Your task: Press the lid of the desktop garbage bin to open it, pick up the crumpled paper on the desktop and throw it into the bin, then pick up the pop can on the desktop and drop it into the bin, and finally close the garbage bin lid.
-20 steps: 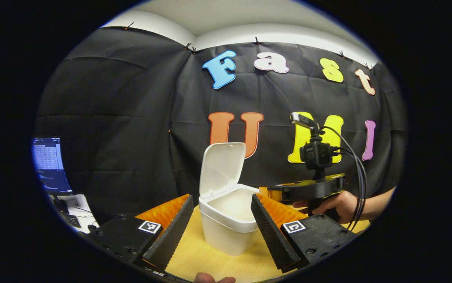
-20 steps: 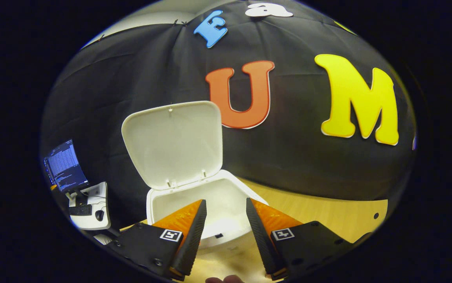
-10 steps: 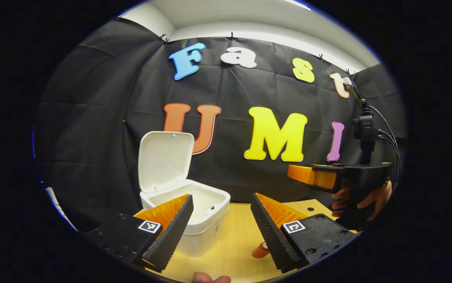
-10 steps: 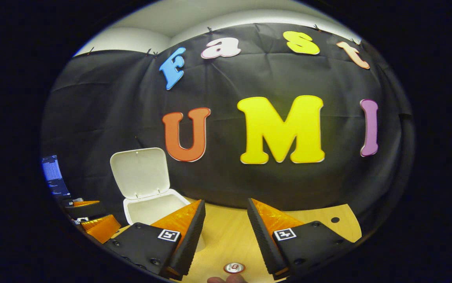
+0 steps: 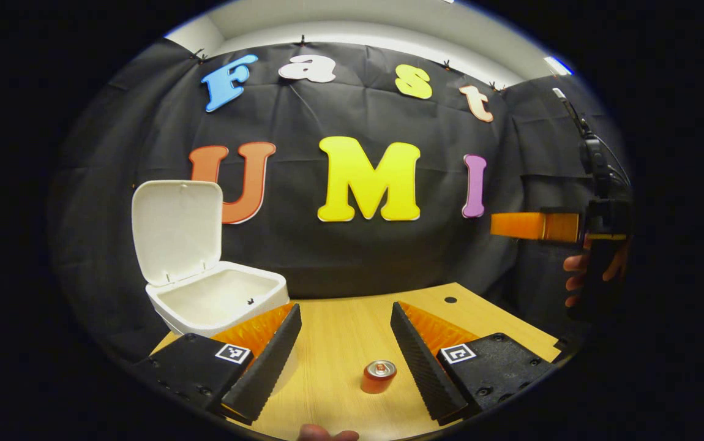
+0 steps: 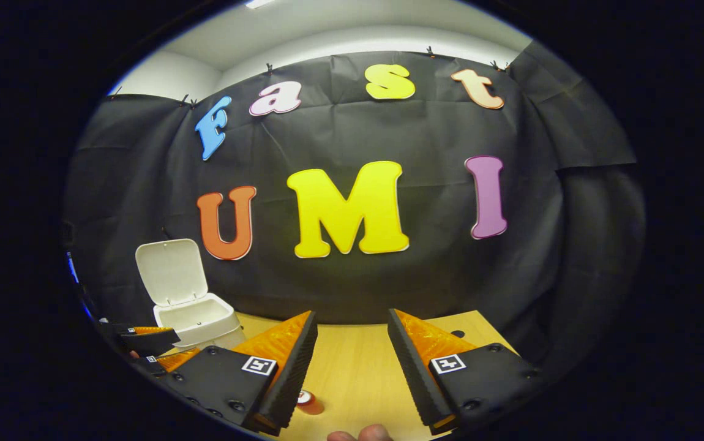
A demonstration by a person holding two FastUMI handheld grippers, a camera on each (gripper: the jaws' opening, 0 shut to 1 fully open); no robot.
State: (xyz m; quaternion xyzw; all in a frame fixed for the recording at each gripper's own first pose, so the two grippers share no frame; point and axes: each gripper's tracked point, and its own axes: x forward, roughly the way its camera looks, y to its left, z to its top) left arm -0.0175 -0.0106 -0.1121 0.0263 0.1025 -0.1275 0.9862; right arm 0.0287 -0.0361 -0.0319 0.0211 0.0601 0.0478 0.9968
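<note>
Left hand-held gripper [image 5: 343,352], wide open and empty, should drop squarely over the upright pop can [image 5: 379,376] on the table [image 5: 340,331], then squeeze mid-body.

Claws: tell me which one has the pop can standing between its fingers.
The left claw: the upright pop can stands between its open fingers. For the right claw, it sits beside the left finger.

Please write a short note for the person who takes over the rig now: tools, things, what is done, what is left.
Left tool: open, holding nothing, low over the table, aimed near the can.
Right tool: open, holding nothing.
Bin: at the table's left, lid up.
Can: upright on the table.
Done: lid opened. No paper seen on the table.
Left: drop the can in, close the lid.
</note>
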